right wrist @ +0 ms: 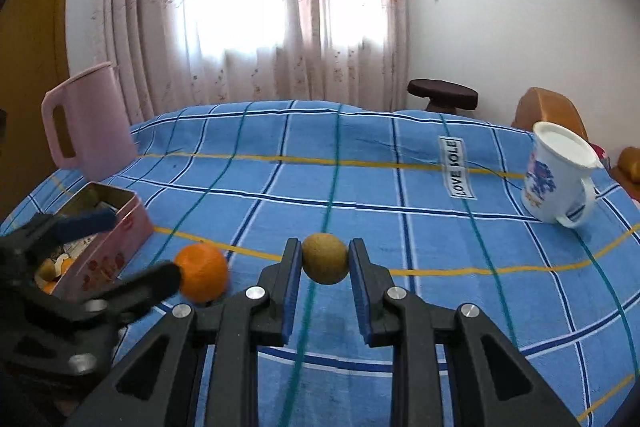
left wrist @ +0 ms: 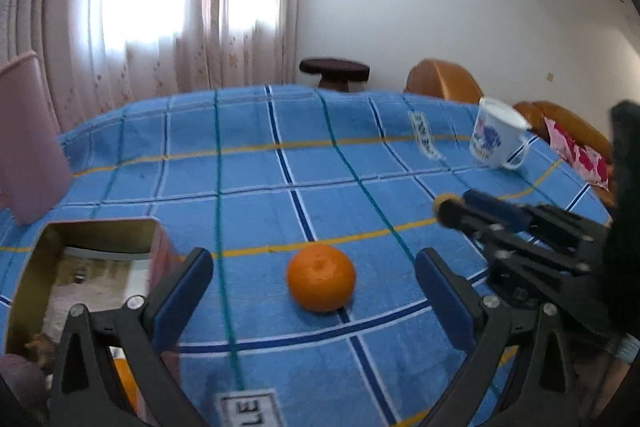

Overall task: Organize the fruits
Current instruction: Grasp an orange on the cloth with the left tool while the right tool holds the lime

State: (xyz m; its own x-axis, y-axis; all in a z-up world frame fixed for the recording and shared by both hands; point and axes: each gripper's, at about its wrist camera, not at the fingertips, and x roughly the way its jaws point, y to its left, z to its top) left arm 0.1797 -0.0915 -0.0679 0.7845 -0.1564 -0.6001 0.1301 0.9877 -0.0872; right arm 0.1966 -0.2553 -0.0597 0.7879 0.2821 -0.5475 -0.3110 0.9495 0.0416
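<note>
Right claw clamped on brown fruit; left claw wide open, empty, orange dead ahead, tin left of orange.

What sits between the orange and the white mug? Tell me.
In the left wrist view, only bare blue checked cloth lies between the orange and the mug, apart from the right gripper reaching in with a small brown fruit.
</note>
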